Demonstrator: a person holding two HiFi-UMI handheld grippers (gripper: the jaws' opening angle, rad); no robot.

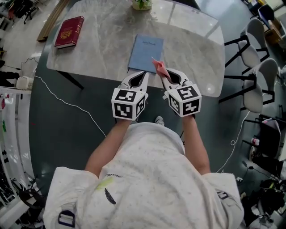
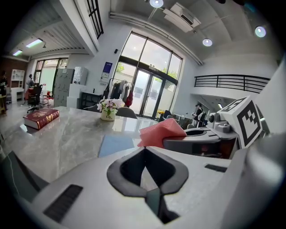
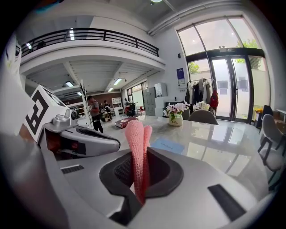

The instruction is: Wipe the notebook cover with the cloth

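OK, nearest first: both tongs sit at the near table edge, side by side. The left gripper (image 2: 145,149) has its jaws pressed together on nothing (empty). The right gripper (image 3: 138,154) is clamped on the pink cloth (image 3: 137,132), which stands up in a fold out of the jaws.

At 12 o'clock from the tongs lies the blue notebook (image 1: 146,52), flat on the marble table (image 1: 103,42), cover up. The cloth tip is at its near right corner; I can't tell whether it touches. Farther out, a red book (image 1: 69,31) at 10 o'clock and a flower pot (image 1: 141,3) at 12 o'clock on the far edge.

Progress, as I judge it: cloth is picked up, wiping not started, the whole cover is left to do.

The head view gives the layout but hides the jaw pads. The gripper views show the grip itself, and only they show the hall beyond the table: glass doors and chairs.
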